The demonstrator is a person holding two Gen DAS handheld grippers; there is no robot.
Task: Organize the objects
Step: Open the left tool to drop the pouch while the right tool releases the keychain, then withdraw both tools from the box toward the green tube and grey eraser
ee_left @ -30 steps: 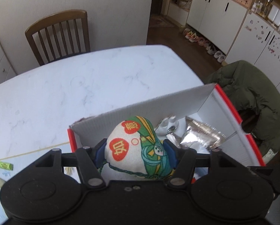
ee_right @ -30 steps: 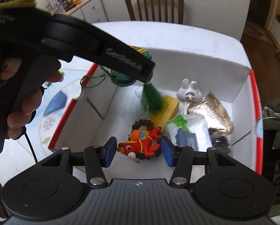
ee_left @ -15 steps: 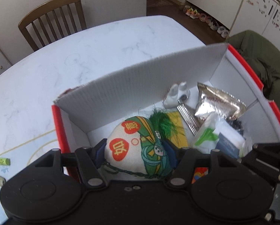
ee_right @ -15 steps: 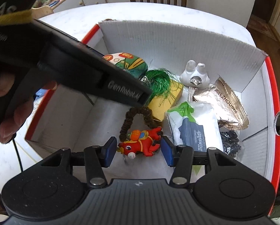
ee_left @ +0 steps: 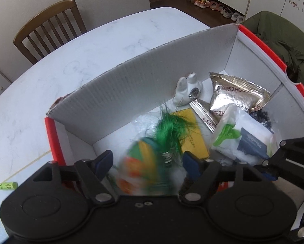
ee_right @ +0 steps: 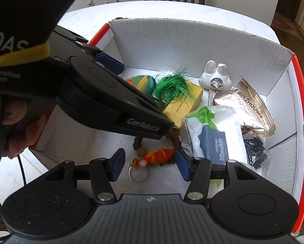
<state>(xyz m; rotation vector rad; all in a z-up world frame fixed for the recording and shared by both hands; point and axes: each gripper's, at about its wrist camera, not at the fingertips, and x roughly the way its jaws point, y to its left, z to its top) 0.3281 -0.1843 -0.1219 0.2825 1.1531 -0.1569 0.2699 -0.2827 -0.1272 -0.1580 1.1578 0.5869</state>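
A white cardboard box [ee_left: 152, 77] with a red rim stands on the marble table. My left gripper [ee_left: 148, 159] hangs open over its near corner. A blurred embroidered pouch [ee_left: 139, 166] with a green tassel [ee_left: 172, 130] sits below and between its fingers, clear of the right finger. In the right wrist view the pouch [ee_right: 143, 82] lies against a yellow box [ee_right: 184, 101]. My right gripper [ee_right: 150, 160] is open over a blurred red keychain [ee_right: 158, 156], whose ring [ee_right: 137, 174] lies on the box floor.
The box also holds a white rabbit figure [ee_left: 187, 90], a foil packet [ee_left: 237, 95], a tissue pack [ee_left: 245, 140], black beads [ee_right: 253, 150] and a brown bead loop [ee_right: 139, 144]. A wooden chair [ee_left: 48, 26] stands behind the table. A green cylinder [ee_left: 7, 186] lies left of the box.
My left gripper came down into the box and let go of the pouch, which dropped to the floor. The red keychain slipped free of my right gripper's fingers.
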